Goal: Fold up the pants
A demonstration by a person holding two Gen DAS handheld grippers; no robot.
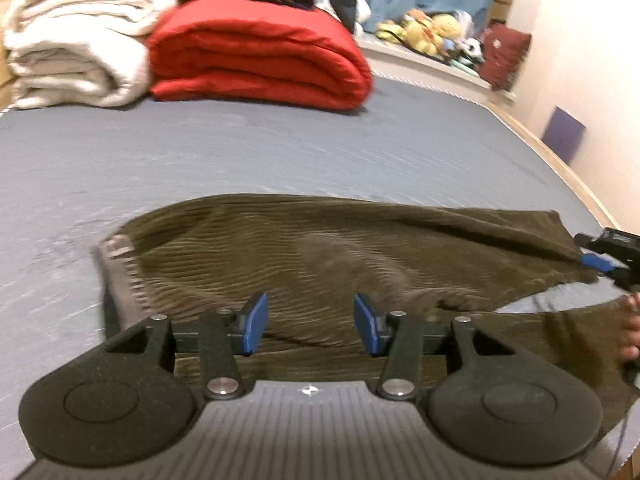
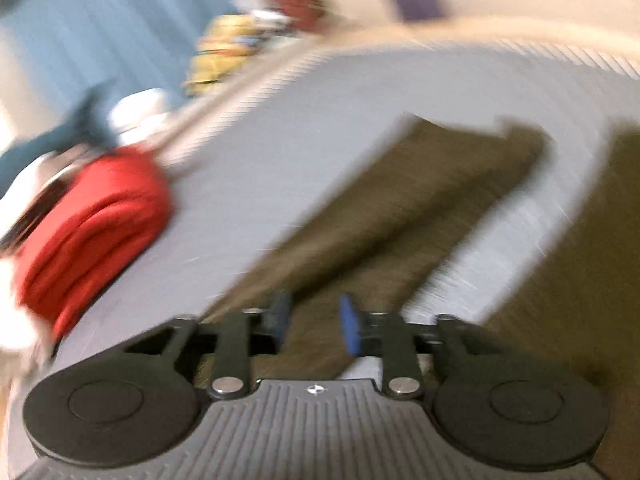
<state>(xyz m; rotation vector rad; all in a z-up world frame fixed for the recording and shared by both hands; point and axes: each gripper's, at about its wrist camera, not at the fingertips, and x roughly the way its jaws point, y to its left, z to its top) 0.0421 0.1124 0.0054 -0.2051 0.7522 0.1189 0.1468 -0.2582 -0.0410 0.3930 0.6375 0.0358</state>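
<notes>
Olive-brown corduroy pants (image 1: 320,248) lie spread on the grey-blue bed (image 1: 240,152), waistband at the left with a grey inner band (image 1: 120,280). My left gripper (image 1: 310,324) is open, its blue pads just above the near edge of the pants. In the left wrist view the right gripper (image 1: 600,262) is at the far right edge, by the fabric's corner; a grip cannot be told. In the blurred right wrist view my right gripper (image 2: 314,320) is open over a pant leg (image 2: 400,208).
A folded red blanket (image 1: 260,56) and a folded white blanket (image 1: 76,40) sit at the far side of the bed. Plush toys (image 1: 432,32) line a ledge behind. The bed's wooden edge (image 1: 560,168) and a wall run along the right.
</notes>
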